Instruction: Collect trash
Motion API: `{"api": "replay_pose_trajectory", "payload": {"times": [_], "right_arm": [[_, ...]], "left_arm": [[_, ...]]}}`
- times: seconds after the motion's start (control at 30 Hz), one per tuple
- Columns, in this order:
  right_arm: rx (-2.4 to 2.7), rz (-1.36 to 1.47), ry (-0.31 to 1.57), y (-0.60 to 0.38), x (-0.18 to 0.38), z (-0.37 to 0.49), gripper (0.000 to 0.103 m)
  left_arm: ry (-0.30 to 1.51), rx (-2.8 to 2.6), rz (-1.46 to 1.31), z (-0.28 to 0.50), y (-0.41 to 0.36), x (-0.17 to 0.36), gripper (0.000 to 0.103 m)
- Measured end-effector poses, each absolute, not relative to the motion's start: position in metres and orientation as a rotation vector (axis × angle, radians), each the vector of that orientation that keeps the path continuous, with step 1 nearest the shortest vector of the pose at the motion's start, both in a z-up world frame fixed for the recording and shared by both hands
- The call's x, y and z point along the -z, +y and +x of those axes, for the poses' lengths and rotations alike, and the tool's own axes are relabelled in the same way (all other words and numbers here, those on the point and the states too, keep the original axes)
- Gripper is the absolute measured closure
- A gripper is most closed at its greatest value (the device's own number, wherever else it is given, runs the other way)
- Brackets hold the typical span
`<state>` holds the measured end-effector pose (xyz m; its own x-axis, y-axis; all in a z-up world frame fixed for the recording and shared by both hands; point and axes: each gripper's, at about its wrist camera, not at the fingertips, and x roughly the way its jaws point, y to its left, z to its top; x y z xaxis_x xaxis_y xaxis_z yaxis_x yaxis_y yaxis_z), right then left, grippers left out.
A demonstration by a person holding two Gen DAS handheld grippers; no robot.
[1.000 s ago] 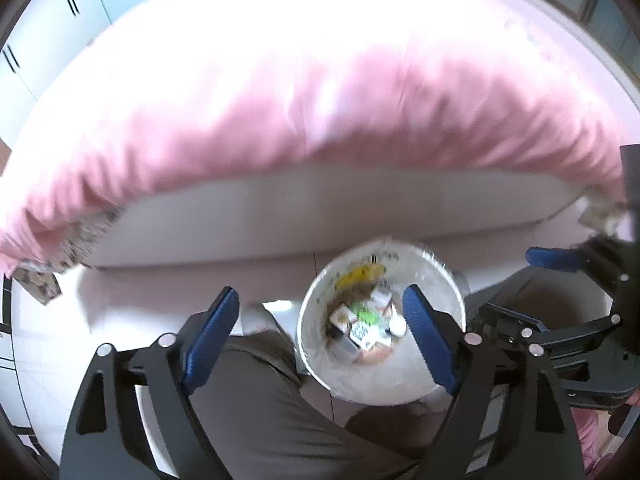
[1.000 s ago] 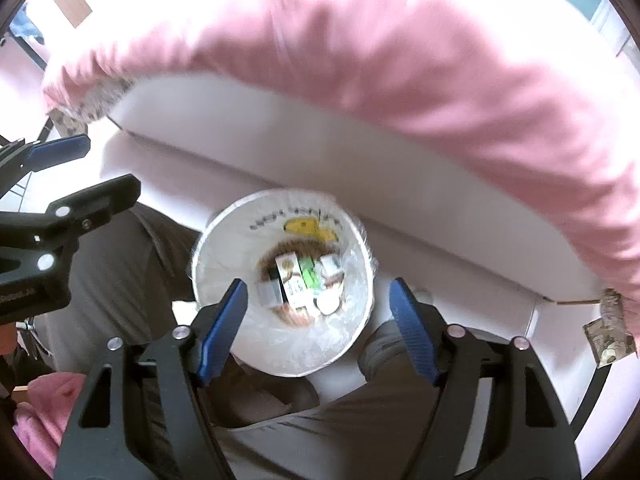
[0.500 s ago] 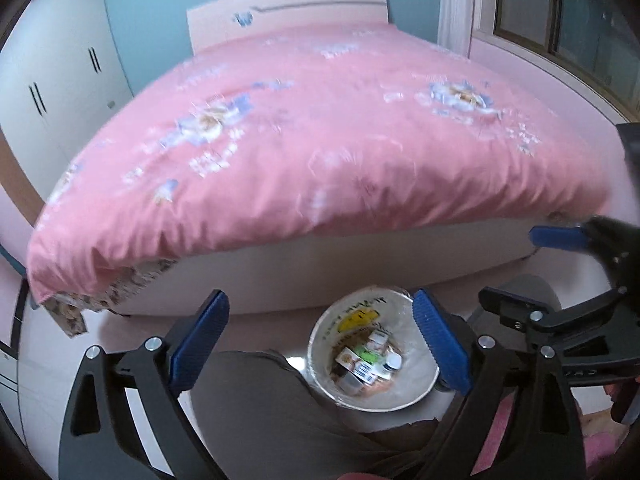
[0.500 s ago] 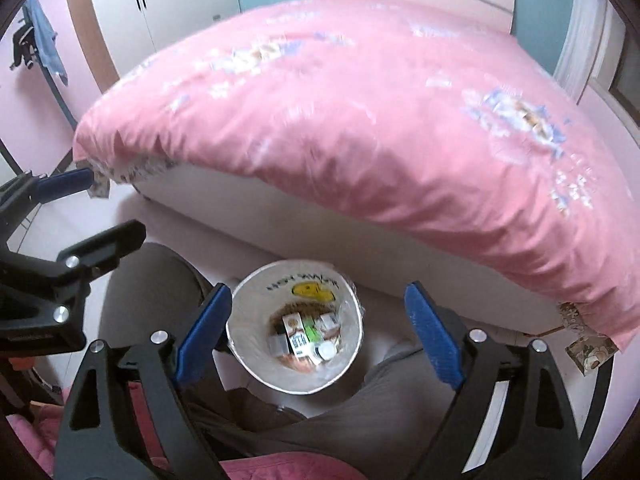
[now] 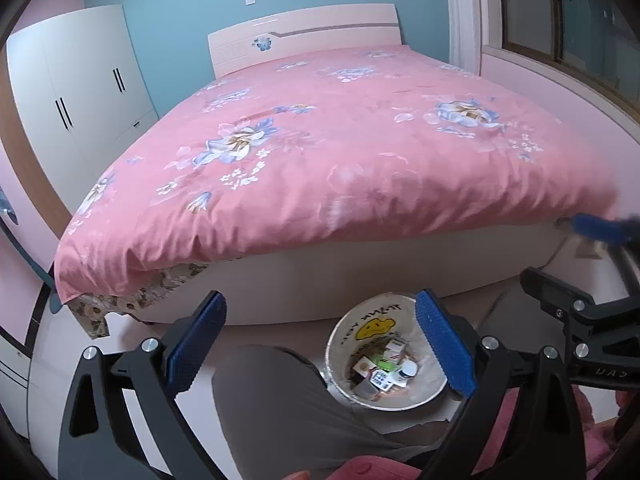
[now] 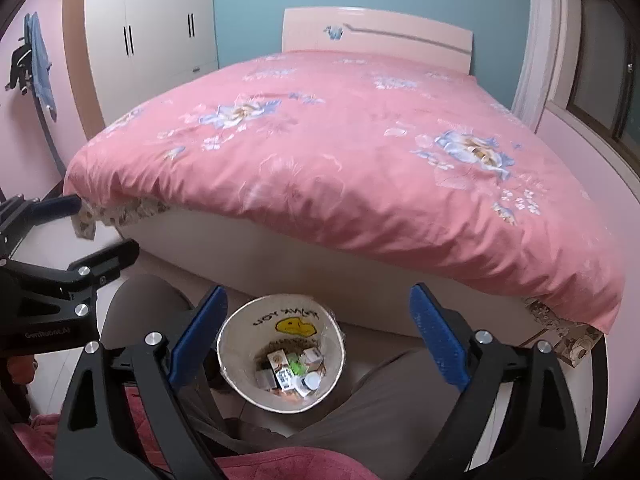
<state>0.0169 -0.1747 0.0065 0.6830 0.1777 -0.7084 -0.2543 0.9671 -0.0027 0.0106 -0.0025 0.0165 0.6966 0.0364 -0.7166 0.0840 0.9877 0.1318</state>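
The left gripper [image 5: 320, 346] has its blue-padded fingers [image 5: 196, 346] spread wide with nothing between them; they point forward and slightly down toward the foot of the bed. Just inside its right-hand finger, below and slightly ahead of the tips, sits the trash bin [image 5: 424, 394] on the floor, a pale round bucket lined with clear plastic and printed with a yellow smiley. The trash [image 5: 384, 370] lies at its bottom: small cartons, a white cap and bits of wrapper.

The right gripper [image 6: 318, 346] is posed alike, fingers [image 6: 438, 344] parted wide and empty, tilted down at the same spot. From its view the bin [image 6: 240, 340] lies between the two fingers, nearer the left-hand one, with the cartons [image 6: 292, 372] heaped inside.

Each gripper shows at the edge of the other's view, so the two are held side by side, level with one another. The person's knees in grey trousers [image 5: 280, 400] flank the bin beneath the fingers.

Beyond the fingertips rises the white bed frame [image 6: 320, 264], overhung by a pink floral duvet [image 5: 340, 152]. Farther off stand the headboard [image 5: 304, 36] and, to the left, a white wardrobe [image 5: 80, 92].
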Motion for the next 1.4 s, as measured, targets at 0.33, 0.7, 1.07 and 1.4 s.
{"api": "replay_pose_trajectory", "payload": {"times": [0.33, 0.7, 1.07, 1.4], "right_arm": [[-0.217, -0.068, 0.804, -0.182, 0.003, 0.004, 0.012], [-0.173, -0.095, 0.717, -0.179, -0.010, -0.011, 0.012], [-0.166, -0.095, 0.687, -0.179, -0.014, -0.014, 0.012], [-0.169, -0.091, 0.692, -0.179, -0.014, -0.013, 0.012]], "left_arm": [[0.763, 0.044, 0.160, 0.001, -0.009, -0.022, 0.006], [0.766, 0.071, 0.171, -0.003, -0.015, -0.018, 0.006], [0.770, 0.071, 0.167, -0.004, -0.015, -0.017, 0.006], [0.770, 0.071, 0.167, -0.004, -0.015, -0.017, 0.006]]}}
